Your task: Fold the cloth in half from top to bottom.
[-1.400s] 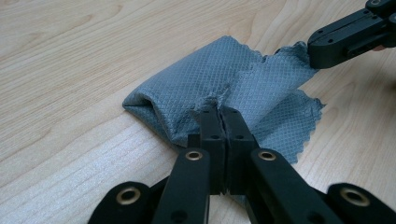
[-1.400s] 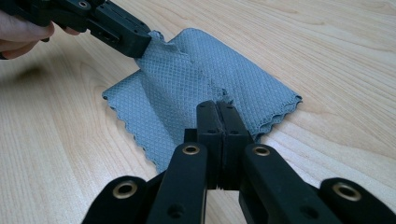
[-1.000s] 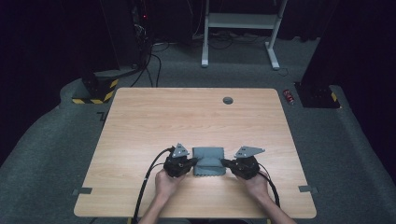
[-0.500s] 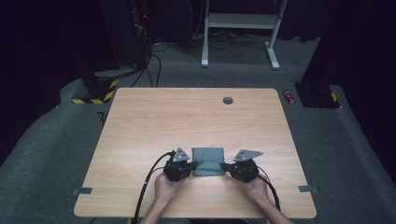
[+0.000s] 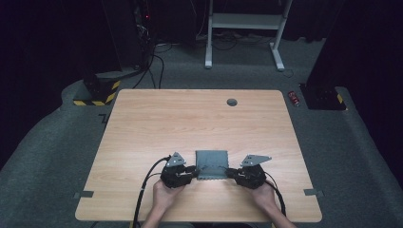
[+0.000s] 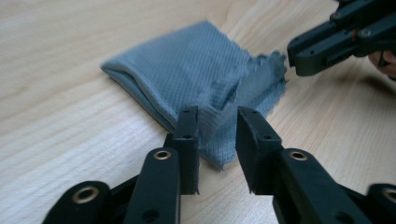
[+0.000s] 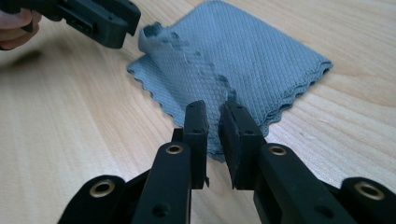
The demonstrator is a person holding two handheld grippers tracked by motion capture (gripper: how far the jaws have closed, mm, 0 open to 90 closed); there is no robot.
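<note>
A folded grey-blue cloth [image 5: 212, 164] lies on the wooden table [image 5: 190, 123] near its front edge. My left gripper [image 5: 194, 172] is at the cloth's near left corner and my right gripper [image 5: 229, 173] at its near right corner. In the left gripper view the jaws [image 6: 217, 128] stand apart around a raised corner of the cloth [image 6: 187, 70]. In the right gripper view the jaws [image 7: 212, 121] are nearly together, pinching the scalloped edge of the cloth [image 7: 252, 56]. The top layer's near edge is lifted and rumpled between the two grippers.
A small dark round grommet [image 5: 232, 102] sits in the table near its far edge. Black cables [image 5: 145, 187] trail from the grippers over the front edge. Dark carpet, a white stand [image 5: 242, 28] and equipment lie beyond the table.
Both grippers have slid a little toward the table's front edge, from the cloth's sides to its near corners. The cloth's near edge now looks lifted.
</note>
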